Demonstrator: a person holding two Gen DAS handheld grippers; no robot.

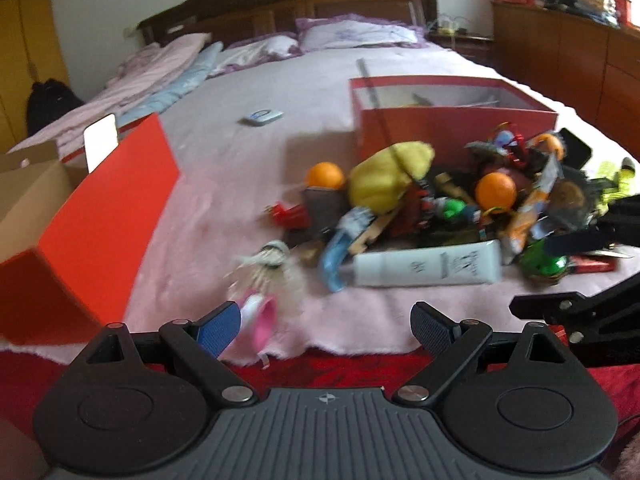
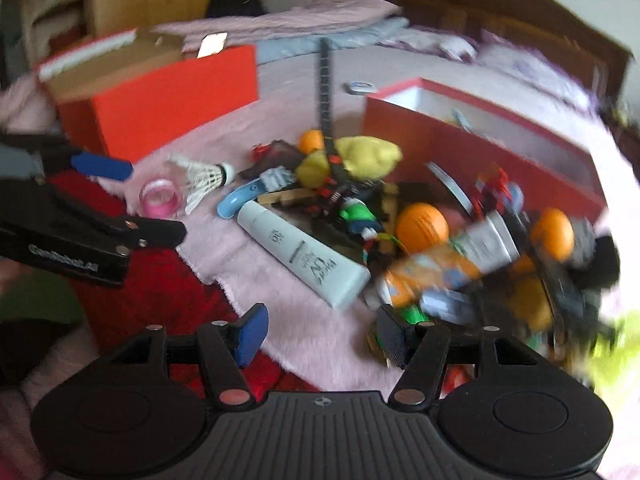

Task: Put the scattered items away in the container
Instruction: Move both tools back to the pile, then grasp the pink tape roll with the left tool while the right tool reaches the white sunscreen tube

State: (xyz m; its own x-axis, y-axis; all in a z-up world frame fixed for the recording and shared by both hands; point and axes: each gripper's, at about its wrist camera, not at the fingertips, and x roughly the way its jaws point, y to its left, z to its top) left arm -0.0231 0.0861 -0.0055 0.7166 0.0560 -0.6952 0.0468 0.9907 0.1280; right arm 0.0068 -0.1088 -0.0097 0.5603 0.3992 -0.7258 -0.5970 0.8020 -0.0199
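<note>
The pile (image 1: 460,208) lies on the bed just in front of the red box (image 1: 452,120), outside it. Its white tube (image 2: 304,252) lies slantwise, nearest the right gripper (image 2: 320,336). Both this and the left gripper (image 1: 326,328) stand wide apart and empty.

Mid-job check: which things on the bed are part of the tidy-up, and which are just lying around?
Part of the job:
- red box, open, the container
- white tube
- shuttlecock
- pink tape roll
- yellow plush
- orange balls
- blue brush

Just lying about:
- orange lid and cardboard box
- pillows
- folded blankets
</note>
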